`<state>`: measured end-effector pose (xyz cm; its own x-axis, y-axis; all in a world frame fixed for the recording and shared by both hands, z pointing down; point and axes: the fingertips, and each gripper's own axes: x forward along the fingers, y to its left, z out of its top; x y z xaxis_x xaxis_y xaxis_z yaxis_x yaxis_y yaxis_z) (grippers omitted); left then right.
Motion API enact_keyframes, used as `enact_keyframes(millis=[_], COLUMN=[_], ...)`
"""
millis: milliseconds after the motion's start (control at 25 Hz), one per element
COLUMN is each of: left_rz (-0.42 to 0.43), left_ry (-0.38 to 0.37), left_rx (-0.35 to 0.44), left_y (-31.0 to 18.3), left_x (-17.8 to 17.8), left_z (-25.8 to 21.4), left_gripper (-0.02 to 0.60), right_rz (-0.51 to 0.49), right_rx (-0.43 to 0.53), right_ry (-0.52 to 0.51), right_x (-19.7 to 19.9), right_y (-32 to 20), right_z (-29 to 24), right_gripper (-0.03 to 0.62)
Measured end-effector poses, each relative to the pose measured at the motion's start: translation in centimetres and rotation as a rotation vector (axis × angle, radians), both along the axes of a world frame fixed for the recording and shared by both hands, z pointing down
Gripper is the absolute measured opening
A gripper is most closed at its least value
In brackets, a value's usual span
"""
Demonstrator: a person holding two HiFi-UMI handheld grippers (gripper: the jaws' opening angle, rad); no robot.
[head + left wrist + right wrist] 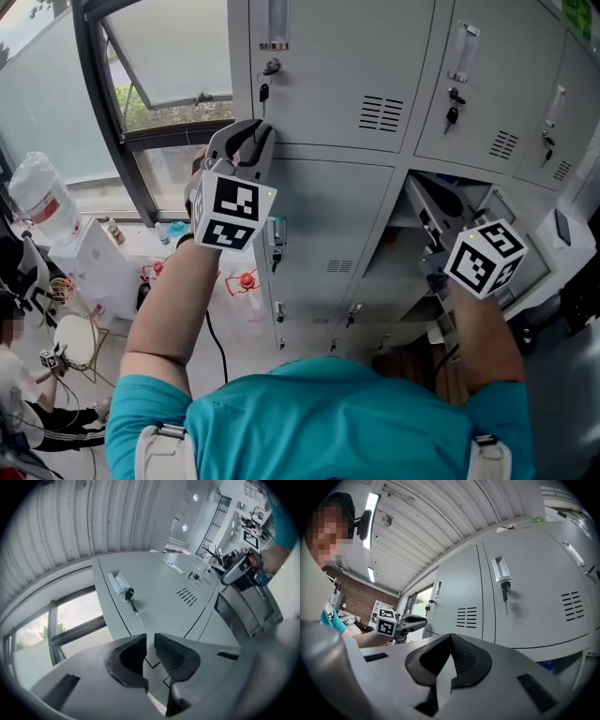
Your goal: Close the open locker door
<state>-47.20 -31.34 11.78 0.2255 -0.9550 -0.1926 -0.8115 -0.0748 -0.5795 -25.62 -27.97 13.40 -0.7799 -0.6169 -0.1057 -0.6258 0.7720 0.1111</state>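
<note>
A bank of grey lockers point(347, 103) fills the head view. One compartment at right of centre stands open, its door point(428, 217) swung outward and seen nearly edge-on. My right gripper point(435, 270) is at the front of that opening, mostly hidden behind its marker cube point(484, 258); in the right gripper view its jaws point(450, 638) meet at the tips with nothing in them. My left gripper point(252, 141) is raised in front of a closed door near a lock with a hanging key point(128, 595). Its jaws point(150, 645) stand a narrow gap apart, holding nothing.
A window with a dark frame point(103, 103) is left of the lockers. Below it are a large water bottle point(39, 195), a white box point(94, 255) and cables. A person sits at the lower left point(28, 394). A white device point(561, 242) stands at the right.
</note>
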Motion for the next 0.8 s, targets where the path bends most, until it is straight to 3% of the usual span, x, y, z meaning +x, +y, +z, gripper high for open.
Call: enact_keyframes(millis=[200, 480, 600, 800], left_rz=[0.215, 0.495, 0.503, 0.463], left_ry=[0.279, 0.744, 0.775, 0.775], left_rx=[-0.066, -0.298, -0.37, -0.392], left_y=[5.0, 9.7, 10.4, 10.3], left_x=[0.3, -0.9, -0.9, -0.4], left_z=[1.2, 7.8, 10.7, 12.2], left_gripper=[0.046, 0.005, 0.003, 0.003], right_rz=[-0.033, -0.107, -0.118, -0.115], right_rx=[-0.002, -0.022, -0.036, -0.059], right_ry=[-0.022, -0.042, -0.042, -0.045], right_x=[0.0, -1.0, -1.1, -0.2], right_y=[0.6, 1.9, 2.1, 2.1], right_z=[0.1, 2.1, 3.1, 4.3], right_gripper=[0.002, 0.002, 0.002, 0.002])
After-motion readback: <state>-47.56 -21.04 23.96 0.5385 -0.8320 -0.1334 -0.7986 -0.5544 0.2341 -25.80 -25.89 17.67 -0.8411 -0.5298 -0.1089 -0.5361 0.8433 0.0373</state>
